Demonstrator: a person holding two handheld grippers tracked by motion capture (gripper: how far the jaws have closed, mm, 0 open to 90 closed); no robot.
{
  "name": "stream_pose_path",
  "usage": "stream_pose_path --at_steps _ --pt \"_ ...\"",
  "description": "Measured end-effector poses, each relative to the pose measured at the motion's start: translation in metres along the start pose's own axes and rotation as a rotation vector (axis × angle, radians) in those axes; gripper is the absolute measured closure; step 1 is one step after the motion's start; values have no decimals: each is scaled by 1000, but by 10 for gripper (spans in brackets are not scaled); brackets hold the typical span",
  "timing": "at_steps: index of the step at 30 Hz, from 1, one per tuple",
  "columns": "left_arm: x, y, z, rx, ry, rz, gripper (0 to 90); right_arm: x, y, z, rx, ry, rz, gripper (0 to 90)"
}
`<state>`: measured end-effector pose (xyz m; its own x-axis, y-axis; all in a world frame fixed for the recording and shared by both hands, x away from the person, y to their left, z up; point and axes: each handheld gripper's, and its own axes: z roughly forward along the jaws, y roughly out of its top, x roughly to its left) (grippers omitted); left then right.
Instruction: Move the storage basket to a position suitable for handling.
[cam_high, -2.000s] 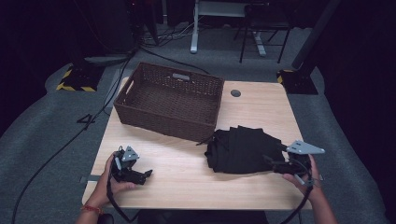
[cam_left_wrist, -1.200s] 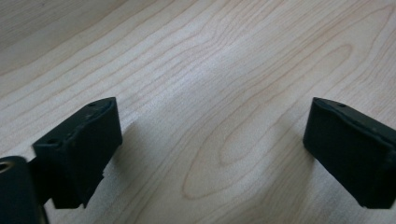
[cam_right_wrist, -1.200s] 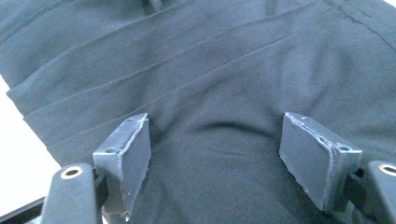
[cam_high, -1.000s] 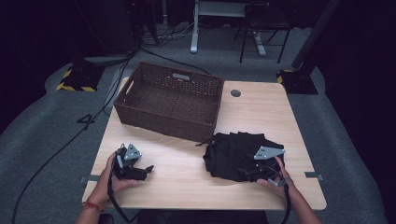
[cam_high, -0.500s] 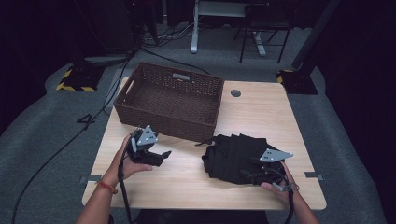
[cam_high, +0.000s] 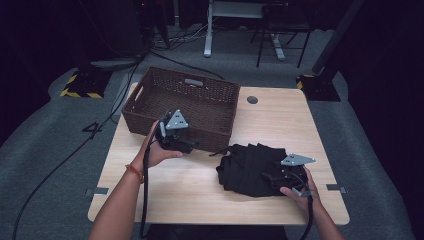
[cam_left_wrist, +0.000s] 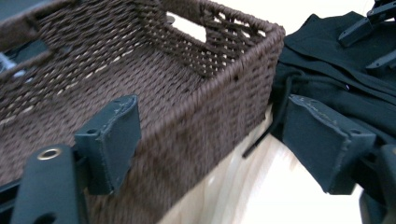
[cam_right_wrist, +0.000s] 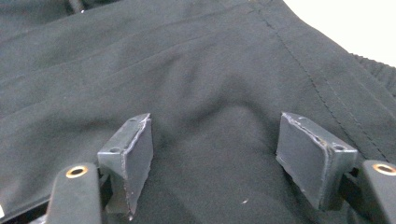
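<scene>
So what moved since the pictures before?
The left tongs went up the table from the near edge toward the basket, closing a little with nothing between them. The right tongs slid from the table's right edge onto the black clothes, open over the cloth. Basket and clothes stayed put.

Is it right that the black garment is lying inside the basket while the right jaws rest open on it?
Not quite. The garment lies on the table, beside the basket, not inside it, as the high view shows. The right gripper does rest open on it.
</scene>
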<state>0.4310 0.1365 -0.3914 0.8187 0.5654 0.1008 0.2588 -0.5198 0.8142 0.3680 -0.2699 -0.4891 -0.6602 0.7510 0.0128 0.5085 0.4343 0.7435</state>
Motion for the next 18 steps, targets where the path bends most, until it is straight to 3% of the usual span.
stream_pose_path --at_steps 4,10,12,15,18 --pt "6 10 25 34 -49 9 279 2 -3 0 4 14 -34 291" --pt "10 18 42 77 -49 42 394 2 -4 -1 0 39 -51 295" --pt "13 20 50 84 -103 45 420 2 -5 -1 2 48 -57 296" --pt "15 21 57 85 -149 47 514 4 -5 -2 5 62 -66 296" --pt "14 24 64 73 -165 49 575 8 -5 -2 11 71 -76 296"
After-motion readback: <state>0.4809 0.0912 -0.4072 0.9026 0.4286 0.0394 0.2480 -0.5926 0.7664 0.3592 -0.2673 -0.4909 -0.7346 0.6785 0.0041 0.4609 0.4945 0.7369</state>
